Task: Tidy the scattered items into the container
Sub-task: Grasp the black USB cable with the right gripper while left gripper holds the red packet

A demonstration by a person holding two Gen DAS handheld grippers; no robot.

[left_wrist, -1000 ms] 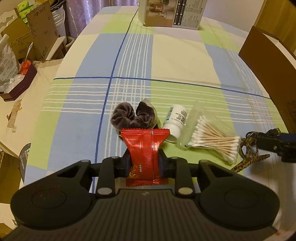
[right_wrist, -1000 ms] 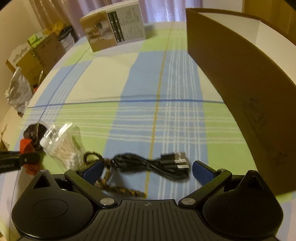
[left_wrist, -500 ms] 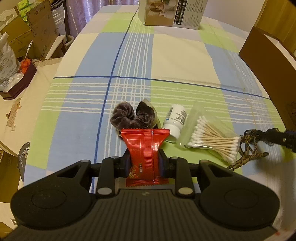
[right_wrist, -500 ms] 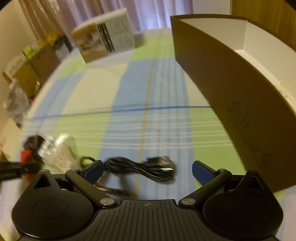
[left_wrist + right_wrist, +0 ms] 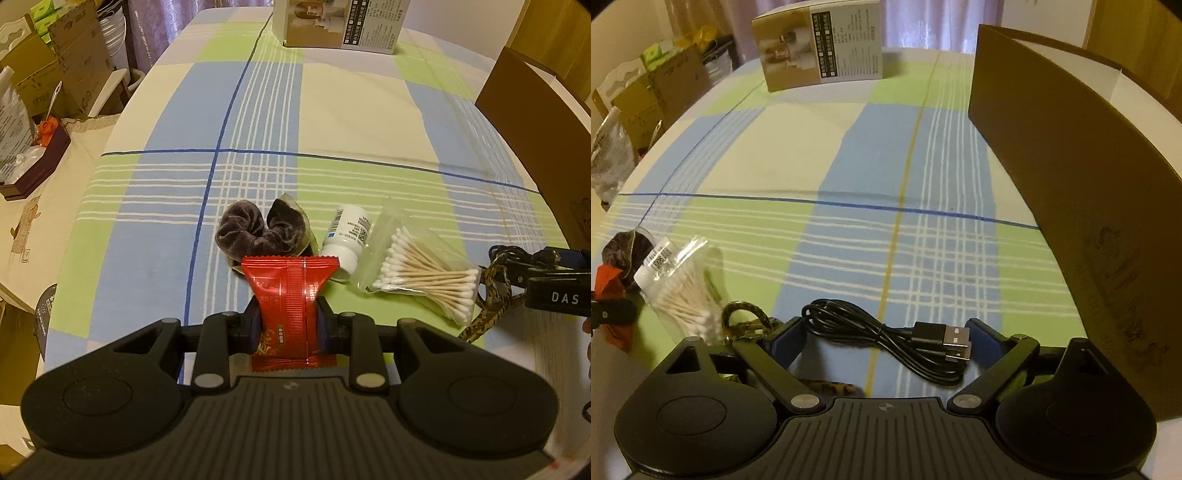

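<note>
On the table, the snack packet sits between the left gripper's 2 fingers, with the scrunchie just behind it and the small bottle to the right of that. The bag of cotton swabs lies right of the bottle, the patterned lanyard beyond it. The coiled cable lies between the right gripper's spread fingers, the container to its right and a printed box at the far end

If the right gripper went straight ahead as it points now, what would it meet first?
The coiled black USB cable, which lies between the open jaws of the right gripper. Beyond it, only bare tablecloth is visible, though depth is uncertain.
</note>
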